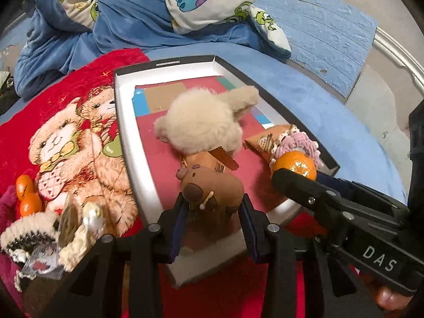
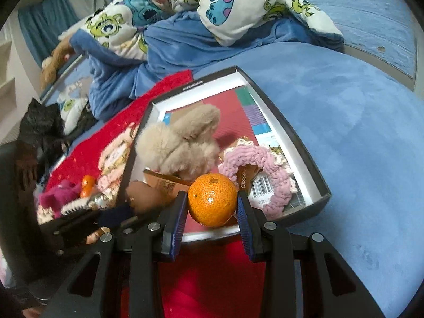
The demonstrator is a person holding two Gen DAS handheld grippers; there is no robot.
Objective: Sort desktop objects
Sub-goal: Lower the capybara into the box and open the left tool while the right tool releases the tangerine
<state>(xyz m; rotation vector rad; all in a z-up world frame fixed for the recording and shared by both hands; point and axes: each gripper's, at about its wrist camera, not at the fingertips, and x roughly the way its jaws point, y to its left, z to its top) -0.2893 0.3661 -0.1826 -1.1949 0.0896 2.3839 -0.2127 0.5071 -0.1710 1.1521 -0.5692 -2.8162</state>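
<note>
1. Your left gripper angles down over the near end of the box, its blue-padded fingers clamped on the brown plush toy, which sits at 6 o'clock in the left wrist view.
2. Your right gripper tilts down beside it, its fingers narrowed onto the mandarin, held above the box's near rim at 6 o'clock in the right wrist view. From the left wrist, that gripper enters from 4 o'clock.
3. The lower half of the brown toy is hidden behind the left fingers, so its full shape is hard to make out. A thumb tip shows, cut off, at the lower right edge of the left wrist view.
4. In the box lie a fluffy cream plush, a pink crocheted scrunchie and orange snack wrappers, partly covered by the toys.
5. The box is shallow, dark outside and white inside. It rests on a red fleece blanket printed with bears.
6. At 8 o'clock in the left wrist view, two small mandarins lie on the blanket beside a heap of knitted and shiny items too jumbled to identify.
</note>
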